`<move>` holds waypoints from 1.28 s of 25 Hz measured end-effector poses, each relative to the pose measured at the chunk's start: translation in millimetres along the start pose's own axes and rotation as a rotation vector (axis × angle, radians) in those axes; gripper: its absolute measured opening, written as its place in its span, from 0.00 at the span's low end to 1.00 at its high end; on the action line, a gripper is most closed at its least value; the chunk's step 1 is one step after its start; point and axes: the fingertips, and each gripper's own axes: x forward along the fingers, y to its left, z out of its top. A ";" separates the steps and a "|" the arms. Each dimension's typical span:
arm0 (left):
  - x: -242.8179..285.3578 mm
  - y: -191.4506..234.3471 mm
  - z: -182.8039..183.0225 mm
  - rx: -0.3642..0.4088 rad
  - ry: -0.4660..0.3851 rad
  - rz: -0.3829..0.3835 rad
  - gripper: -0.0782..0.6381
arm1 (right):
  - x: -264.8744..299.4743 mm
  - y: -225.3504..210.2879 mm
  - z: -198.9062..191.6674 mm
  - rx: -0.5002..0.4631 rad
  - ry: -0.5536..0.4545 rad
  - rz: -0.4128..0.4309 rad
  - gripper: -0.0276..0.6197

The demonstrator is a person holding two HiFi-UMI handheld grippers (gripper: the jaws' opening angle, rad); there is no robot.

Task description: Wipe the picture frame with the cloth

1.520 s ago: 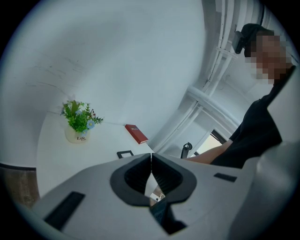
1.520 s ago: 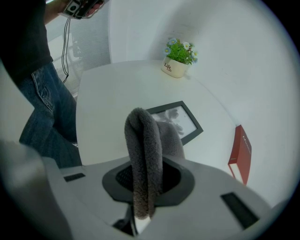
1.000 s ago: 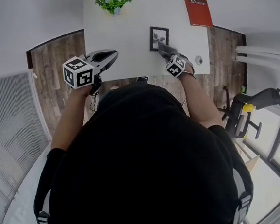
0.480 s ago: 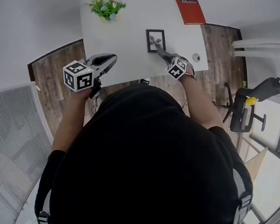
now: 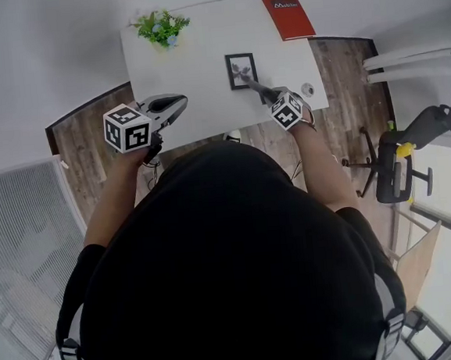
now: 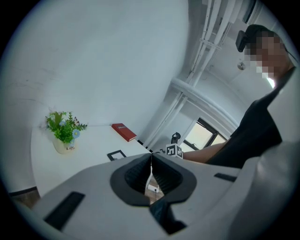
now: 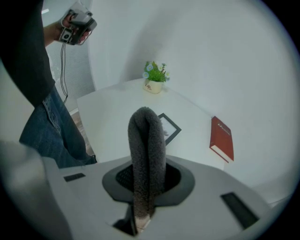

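The frame (image 5: pixel 236 63), small and black-rimmed, lies flat at the upper centre of the head view. The cloth (image 7: pixel 147 150), grey and fuzzy, is folded into a loop pinched by the right gripper (image 7: pixel 143 187), its end over the frame's near edge.

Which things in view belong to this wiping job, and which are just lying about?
Part of the job:
- grey fuzzy cloth, clamped between the jaws of the right gripper
- black-edged picture frame, lying flat on the white table

Lying about:
- red hardcover book
- small potted plant with green leaves
- small round object near the table edge, unidentifiable
- left gripper, jaws shut, empty
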 end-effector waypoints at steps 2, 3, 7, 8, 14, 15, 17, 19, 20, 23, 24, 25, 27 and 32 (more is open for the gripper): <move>-0.4 -3.0 0.8 0.009 0.002 -0.010 0.12 | -13.7 -3.6 5.9 0.058 -0.044 -0.013 0.11; -1.0 -4.1 1.3 0.013 0.003 -0.013 0.13 | -20.2 -5.1 8.9 0.086 -0.066 -0.019 0.11; 1.2 -9.5 2.3 0.031 0.016 -0.030 0.12 | -43.9 -9.0 9.9 0.182 -0.126 -0.037 0.11; 2.1 -10.7 2.5 0.035 0.020 -0.036 0.12 | -49.8 -9.6 8.9 0.205 -0.135 -0.042 0.11; 5.8 -19.2 2.4 0.063 0.039 -0.068 0.12 | -78.0 -11.9 9.1 0.356 -0.214 -0.065 0.11; 6.6 -21.0 1.4 0.067 0.043 -0.075 0.12 | -82.4 -11.5 8.1 0.374 -0.224 -0.070 0.11; 7.4 -24.9 -0.8 0.074 0.051 -0.086 0.12 | -91.5 -9.5 5.7 0.405 -0.241 -0.082 0.11; 7.9 -28.3 -2.7 0.080 0.057 -0.094 0.12 | -99.0 -7.2 1.8 0.430 -0.257 -0.095 0.11; 8.3 -29.7 -3.3 0.084 0.059 -0.098 0.12 | -101.6 -6.5 -0.8 0.443 -0.267 -0.101 0.11; 8.8 -34.9 -5.1 0.093 0.066 -0.109 0.12 | -111.5 -4.8 -7.6 0.483 -0.295 -0.119 0.11; 8.7 -37.0 -5.7 0.097 0.068 -0.112 0.13 | -116.2 -3.8 -9.2 0.496 -0.301 -0.125 0.11; 8.7 -39.2 -6.2 0.100 0.071 -0.115 0.12 | -121.2 -2.9 -10.6 0.512 -0.309 -0.130 0.11; 9.8 -43.3 -7.1 0.106 0.078 -0.123 0.12 | -129.8 -1.3 -14.9 0.554 -0.328 -0.135 0.11; 11.8 -56.4 -13.4 0.115 0.093 -0.138 0.12 | -143.6 6.0 -31.9 0.665 -0.369 -0.132 0.11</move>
